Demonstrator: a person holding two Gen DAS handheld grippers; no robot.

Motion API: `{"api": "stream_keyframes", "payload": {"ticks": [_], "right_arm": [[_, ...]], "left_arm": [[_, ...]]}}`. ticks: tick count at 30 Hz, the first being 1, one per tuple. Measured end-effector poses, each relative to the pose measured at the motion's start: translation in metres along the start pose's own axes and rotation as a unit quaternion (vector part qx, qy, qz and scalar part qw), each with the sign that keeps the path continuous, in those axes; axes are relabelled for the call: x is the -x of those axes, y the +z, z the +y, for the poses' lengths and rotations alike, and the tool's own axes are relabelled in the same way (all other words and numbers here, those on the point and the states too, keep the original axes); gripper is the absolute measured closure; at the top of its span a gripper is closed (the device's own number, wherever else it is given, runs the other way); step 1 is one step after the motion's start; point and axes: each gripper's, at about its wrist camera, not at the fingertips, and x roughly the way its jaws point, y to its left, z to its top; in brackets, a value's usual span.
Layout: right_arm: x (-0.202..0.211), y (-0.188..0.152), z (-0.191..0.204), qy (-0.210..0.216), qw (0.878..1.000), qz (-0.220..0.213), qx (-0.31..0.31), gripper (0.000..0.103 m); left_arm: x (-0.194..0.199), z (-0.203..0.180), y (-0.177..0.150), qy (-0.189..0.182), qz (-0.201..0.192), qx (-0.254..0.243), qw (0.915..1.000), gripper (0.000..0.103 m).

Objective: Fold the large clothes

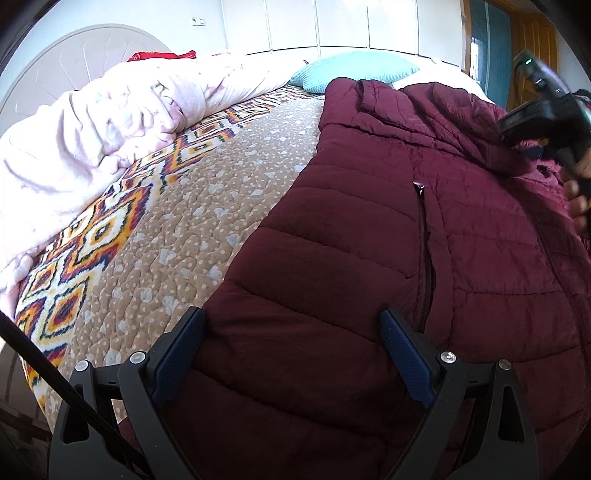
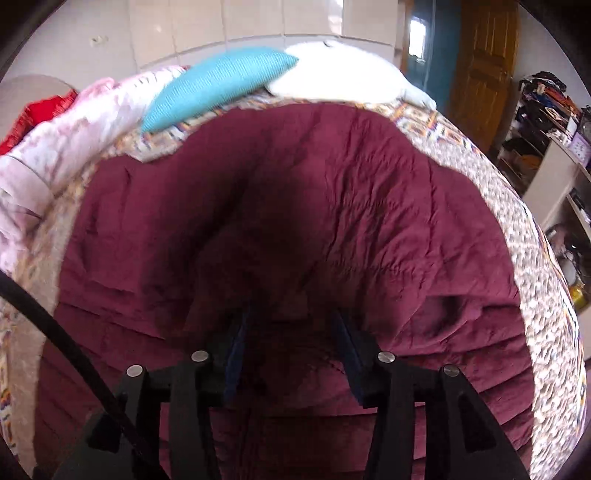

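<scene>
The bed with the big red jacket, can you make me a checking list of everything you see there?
Surface: bed with a tan dotted quilt and zigzag border.
Job's things: maroon puffer jacket spread on the quilt, pocket zipper facing up.
Clutter: pink blanket bunched along one side; teal pillow and white pillow at the far edge; something red behind the blanket.
Grippers: left gripper open over the jacket; right gripper open above it, picture blurred.
Cables: black cable beside the left gripper.
Surroundings: white wardrobe, wooden door, crowded shelves.
</scene>
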Motion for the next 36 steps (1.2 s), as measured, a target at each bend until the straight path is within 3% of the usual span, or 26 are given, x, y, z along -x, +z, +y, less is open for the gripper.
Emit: {"api": "stream_keyframes", "payload": {"ticks": [3, 7, 9, 11, 12, 15, 18, 21, 23, 27, 31, 36], "right_arm": [[0.006, -0.002, -0.001, -0.002, 1.0, -0.007, 0.014, 0.052], [0.062, -0.012, -0.025, 0.016, 0.999, -0.022, 0.033, 0.052], [0.09, -0.029, -0.048, 0.061, 0.998, -0.011, 0.014, 0.052], [0.118, -0.053, -0.081, 0.103, 0.995, 0.003, -0.016, 0.051], [0.131, -0.066, -0.098, 0.112, 0.993, 0.007, -0.024, 0.051], [0.165, -0.111, -0.139, 0.092, 0.995, 0.01, -0.039, 0.04], [0.186, -0.154, -0.187, 0.066, 0.996, 0.012, -0.063, 0.034], [0.196, -0.196, -0.232, 0.051, 0.994, 0.02, -0.095, 0.033], [0.199, -0.222, -0.256, 0.051, 0.992, 0.031, -0.116, 0.033], [0.194, -0.26, -0.284, 0.064, 0.984, 0.037, -0.159, 0.033], [0.18, -0.286, -0.298, 0.134, 0.967, 0.045, -0.211, 0.032], [0.181, -0.296, -0.303, 0.169, 0.958, 0.021, -0.232, 0.026]], "left_arm": [[-0.001, 0.001, 0.001, 0.0, 0.003, -0.003, 1.0, 0.008], [0.001, 0.0, 0.0, -0.004, 0.004, -0.006, 1.0, 0.008], [0.002, 0.001, 0.003, -0.012, 0.007, -0.008, 0.9999, 0.008], [0.01, 0.007, 0.007, -0.036, 0.016, -0.005, 0.9992, 0.016], [0.021, 0.014, 0.01, -0.057, 0.015, 0.003, 0.9982, 0.028], [0.06, 0.043, 0.019, -0.098, -0.005, 0.026, 0.9949, 0.032], [0.087, 0.077, 0.023, -0.075, -0.025, 0.036, 0.9962, 0.025], [0.087, 0.112, 0.019, -0.064, -0.006, 0.042, 0.9971, 0.023], [0.078, 0.132, 0.012, -0.077, 0.023, 0.05, 0.9955, 0.023], [0.056, 0.159, -0.004, -0.143, 0.073, 0.093, 0.9826, 0.023], [0.034, 0.149, -0.016, -0.231, 0.117, 0.108, 0.9599, 0.023], [0.018, 0.122, -0.03, -0.239, 0.146, 0.07, 0.9573, 0.023]]}}
